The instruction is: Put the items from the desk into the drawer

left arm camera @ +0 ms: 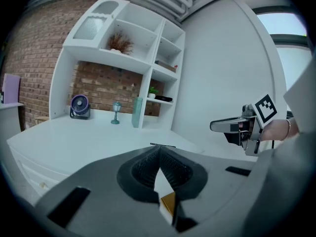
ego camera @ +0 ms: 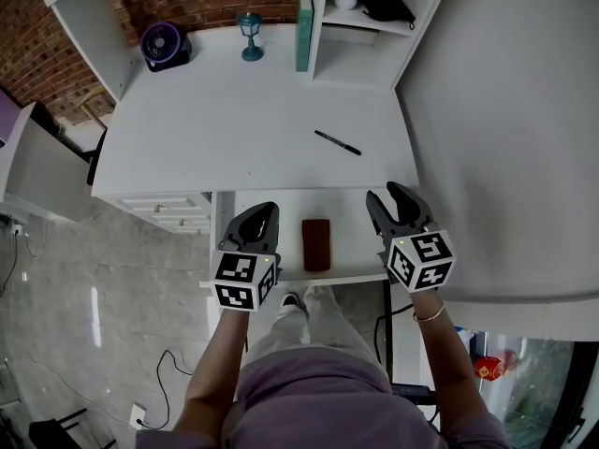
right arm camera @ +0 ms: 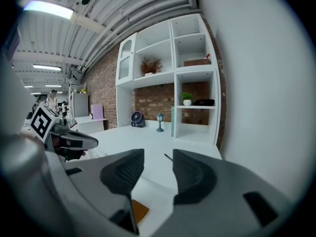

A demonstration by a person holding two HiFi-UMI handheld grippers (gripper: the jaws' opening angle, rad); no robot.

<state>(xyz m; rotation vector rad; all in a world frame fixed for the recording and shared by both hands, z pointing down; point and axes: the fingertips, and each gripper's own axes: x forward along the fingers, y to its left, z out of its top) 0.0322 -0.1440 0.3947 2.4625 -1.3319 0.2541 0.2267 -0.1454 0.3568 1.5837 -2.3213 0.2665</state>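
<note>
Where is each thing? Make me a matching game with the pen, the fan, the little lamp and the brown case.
Things:
1. pen
2. fan
3. lamp
4. brown case

Places:
A. in the open drawer
B. back left corner of the desk
C. standing beside the green book
D. lying flat on the desk's right side

Pairs: 1-D, 2-B, 3-C, 4-A

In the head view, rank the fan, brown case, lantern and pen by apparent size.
Largest: fan and brown case, about alike; then lantern; pen smallest, being thin.
</note>
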